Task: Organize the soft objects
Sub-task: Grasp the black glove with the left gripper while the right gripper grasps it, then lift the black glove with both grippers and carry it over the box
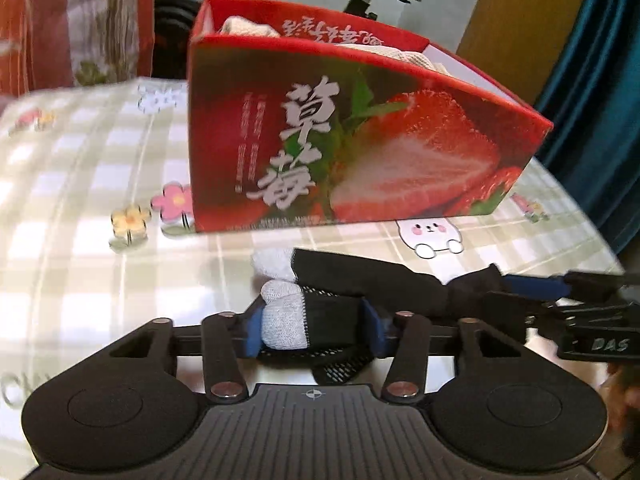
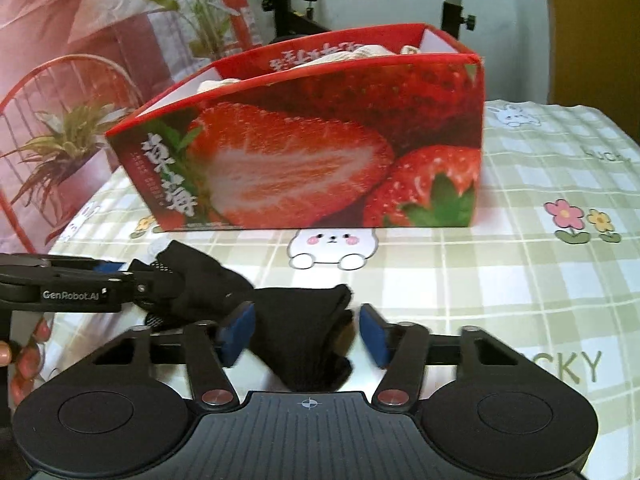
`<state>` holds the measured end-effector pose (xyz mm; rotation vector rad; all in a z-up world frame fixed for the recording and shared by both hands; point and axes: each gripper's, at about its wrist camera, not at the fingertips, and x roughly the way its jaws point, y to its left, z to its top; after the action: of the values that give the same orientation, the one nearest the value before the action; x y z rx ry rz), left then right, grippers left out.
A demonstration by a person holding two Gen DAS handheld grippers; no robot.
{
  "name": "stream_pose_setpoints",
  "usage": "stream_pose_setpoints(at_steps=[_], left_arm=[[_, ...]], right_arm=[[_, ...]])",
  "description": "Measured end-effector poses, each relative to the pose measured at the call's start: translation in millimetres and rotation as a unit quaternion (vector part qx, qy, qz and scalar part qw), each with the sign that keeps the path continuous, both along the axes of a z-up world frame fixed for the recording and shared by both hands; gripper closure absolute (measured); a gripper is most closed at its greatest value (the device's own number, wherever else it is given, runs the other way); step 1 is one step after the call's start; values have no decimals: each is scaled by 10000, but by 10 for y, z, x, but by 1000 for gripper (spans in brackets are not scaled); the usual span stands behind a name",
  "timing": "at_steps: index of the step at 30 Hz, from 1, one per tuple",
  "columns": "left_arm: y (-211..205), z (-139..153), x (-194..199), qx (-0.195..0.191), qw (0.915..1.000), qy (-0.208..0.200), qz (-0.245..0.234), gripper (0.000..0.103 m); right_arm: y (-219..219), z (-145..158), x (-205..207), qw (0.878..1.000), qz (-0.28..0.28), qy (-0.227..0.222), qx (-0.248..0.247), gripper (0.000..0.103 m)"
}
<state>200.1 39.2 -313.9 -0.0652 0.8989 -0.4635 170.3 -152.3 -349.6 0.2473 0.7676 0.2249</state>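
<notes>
Socks [image 1: 360, 276], a black pair with grey toes, lie on the checked tablecloth [image 1: 80, 184] just in front of the strawberry box [image 1: 360, 140], which stands at twelve o'clock from both grippers. At nine o'clock in the pair, the left gripper [image 1: 312, 326] has its blue pads pressed onto the grey toe and black foot of the nearer sock, so its jaws are clamped on that end. At three o'clock, the right gripper [image 2: 308, 332] straddles the black cuff end [image 2: 304, 336]; its pads stand just beside the fabric with slivers of cloth showing on either side, so I judge these jaws apart and not yet biting.

Risks from here, as I read them: the left jaws appear to hold only one sock, so a lift could leave its twin on the table. If the right jaws close on a loose fold only, the cuff may slide out. Cream knitted items [image 1: 248, 28] already fill the box, and its near wall is tall; a drooping middle could catch the rim [image 2: 320, 68] and tip the light carton
</notes>
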Motion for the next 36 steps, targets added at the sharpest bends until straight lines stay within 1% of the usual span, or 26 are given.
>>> stream_pose_setpoints(at_steps=[1,2,3,4,5,6,9,12,16,20,23,25,28,32,36], left_arm=[[25,-10,-19,-100,9999,39,-6,62],[36,-21,-44,-148,9999,56,-7,65],[54,-28,-79,-196,9998,69,-7,71],[70,-33,-114,-242,9997,75,-2,73],[83,-33,-154,-271,9996,67,11,79],[54,-23,-165,-287,9996,64,22,84],[80,-10,-279,-296,9995,-22,111,89],[145,52,-318,-424,9989,-84,189,90],[203,241,-355,-495,9979,-353,238,90],[187,522,-374,-531,9957,-746,169,90],[172,803,-359,-558,9918,-1142,100,90],[116,989,-304,-549,9887,-1393,52,90],[36,1186,-175,-501,9850,-1649,-13,90],[-91,1322,71,-443,9833,-1766,-56,90],[-182,1305,368,-352,9852,-1679,-58,89]], right_arm=[[-7,4,-12,10000,11,-5,2,59],[-2,5,-20,10000,26,-19,16,62],[-1,9,-27,10000,41,-33,45,67],[3,18,-31,9999,60,-47,73,70],[12,25,-41,9999,74,-65,69,72],[25,35,-54,9999,103,-93,52,78],[49,78,-85,9997,132,-201,-18,97],[23,137,-101,9994,163,-311,60,98],[21,295,-122,9979,235,-596,47,98],[-16,555,-106,9949,234,-977,63,98],[-73,806,-73,9909,231,-1320,82,98],[-109,972,-24,9879,237,-1528,69,98],[-171,1169,114,9843,226,-1751,1,98],[-235,1355,356,9806,167,-1949,-148,98],[-257,1417,652,9801,97,-1959,-320,98]])
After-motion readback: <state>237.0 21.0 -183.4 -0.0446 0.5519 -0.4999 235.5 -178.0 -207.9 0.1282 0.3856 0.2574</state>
